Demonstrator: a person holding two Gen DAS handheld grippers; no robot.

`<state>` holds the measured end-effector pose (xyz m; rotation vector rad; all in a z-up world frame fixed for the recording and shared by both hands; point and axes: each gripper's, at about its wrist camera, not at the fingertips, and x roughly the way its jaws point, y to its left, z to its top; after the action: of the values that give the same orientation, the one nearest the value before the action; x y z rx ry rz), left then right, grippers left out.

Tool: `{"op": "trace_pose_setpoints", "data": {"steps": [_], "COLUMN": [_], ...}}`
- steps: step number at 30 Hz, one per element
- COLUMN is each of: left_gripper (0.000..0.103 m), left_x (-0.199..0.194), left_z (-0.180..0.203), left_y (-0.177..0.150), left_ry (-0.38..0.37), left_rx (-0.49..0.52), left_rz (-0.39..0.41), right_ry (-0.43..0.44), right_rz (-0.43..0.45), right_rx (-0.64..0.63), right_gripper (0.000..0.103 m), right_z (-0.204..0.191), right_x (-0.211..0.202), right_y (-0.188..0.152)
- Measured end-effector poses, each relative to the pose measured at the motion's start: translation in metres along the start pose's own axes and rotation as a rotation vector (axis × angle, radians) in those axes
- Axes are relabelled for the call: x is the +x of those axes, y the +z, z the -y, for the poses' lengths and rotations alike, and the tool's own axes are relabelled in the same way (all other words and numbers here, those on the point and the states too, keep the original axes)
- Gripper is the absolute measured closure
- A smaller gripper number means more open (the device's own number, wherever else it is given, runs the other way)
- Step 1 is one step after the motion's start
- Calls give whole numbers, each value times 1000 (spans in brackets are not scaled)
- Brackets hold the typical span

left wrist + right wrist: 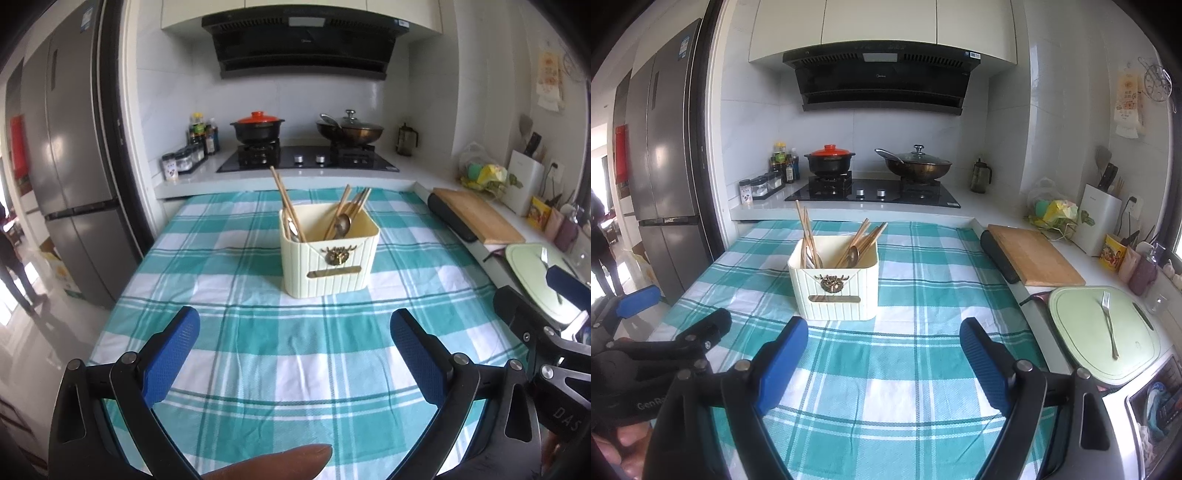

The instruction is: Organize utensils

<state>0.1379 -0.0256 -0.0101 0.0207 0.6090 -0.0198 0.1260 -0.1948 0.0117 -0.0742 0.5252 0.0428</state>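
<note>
A cream ribbed utensil box with a brass emblem stands on the teal checked tablecloth. It holds wooden chopsticks and metal spoons in two compartments. A metal fork lies on a pale green lid to the right, partly seen in the left wrist view. My left gripper is open and empty, short of the box. My right gripper is open and empty, also short of the box.
A wooden cutting board lies on the right counter by a white knife block. The hob behind carries a black pot with a red lid and a wok. Spice jars and a fridge stand left.
</note>
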Motion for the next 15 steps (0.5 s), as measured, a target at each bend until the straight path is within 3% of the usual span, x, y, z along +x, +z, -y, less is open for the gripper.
{"op": "trace_pose_setpoints", "data": {"steps": [15], "left_gripper": [0], "left_x": [3], "left_z": [-5], "left_y": [-2], "left_ry": [42], "left_rx": [-15], "left_rz": [-36], "right_ry": [-14], "right_rz": [-12], "right_rx": [3], "right_gripper": [16], "right_z": [1], "right_x": [-7], "right_y": [-2]}}
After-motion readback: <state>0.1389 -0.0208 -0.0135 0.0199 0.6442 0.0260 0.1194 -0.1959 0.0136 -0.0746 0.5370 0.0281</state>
